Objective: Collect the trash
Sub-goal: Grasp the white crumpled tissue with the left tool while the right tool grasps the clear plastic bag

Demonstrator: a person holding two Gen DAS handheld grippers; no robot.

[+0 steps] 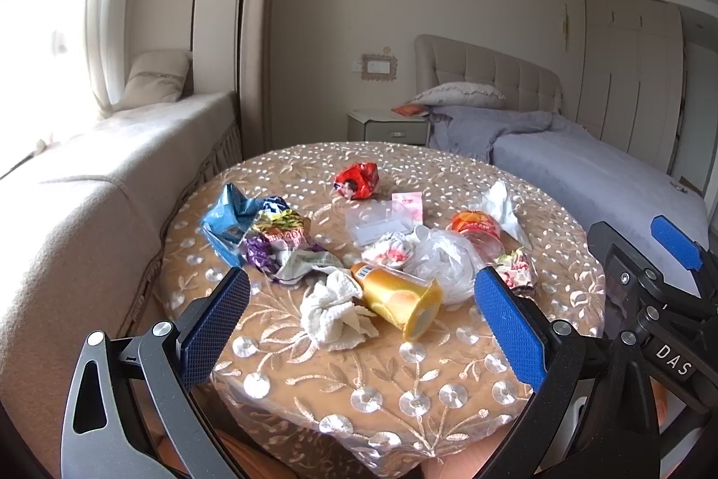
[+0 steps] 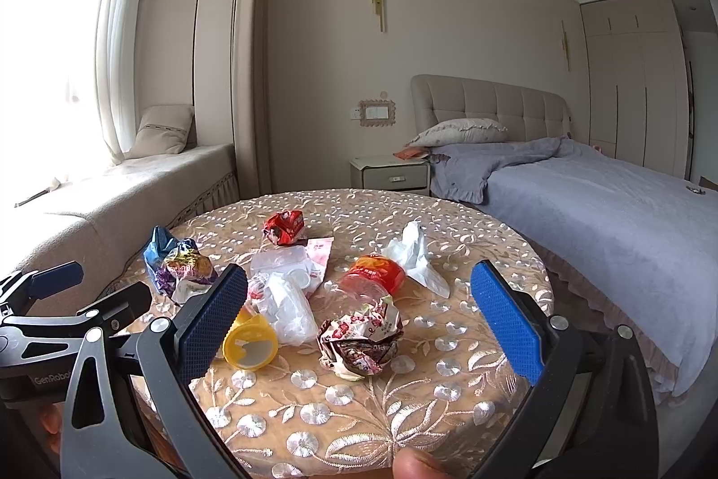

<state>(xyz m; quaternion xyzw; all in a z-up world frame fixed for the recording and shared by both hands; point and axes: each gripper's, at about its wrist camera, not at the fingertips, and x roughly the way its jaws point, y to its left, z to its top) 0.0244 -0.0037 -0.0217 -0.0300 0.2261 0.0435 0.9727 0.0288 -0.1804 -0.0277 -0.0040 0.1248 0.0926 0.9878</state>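
Note:
Trash lies scattered on a round table (image 1: 404, 411) with an embroidered cloth. A yellow bottle (image 1: 397, 297) lies on its side beside a crumpled white tissue (image 1: 334, 315). Farther back sit a blue and purple wrapper pile (image 1: 256, 230), a red wrapper (image 1: 356, 180) and a clear plastic bag (image 1: 442, 259). My left gripper (image 1: 361, 326) hovers open over the near table edge, nothing between its fingers. My right gripper (image 2: 359, 326) is open too, framing a crumpled pink wrapper (image 2: 359, 340). The orange-labelled plastic bottle (image 2: 372, 274) and a white tissue (image 2: 415, 257) lie behind it.
A bed (image 2: 606, 218) with a grey cover stands to the right, a nightstand (image 2: 390, 173) behind the table. A cushioned window bench (image 1: 89, 182) runs along the left. A fingertip (image 2: 415, 465) shows at the bottom of the right wrist view.

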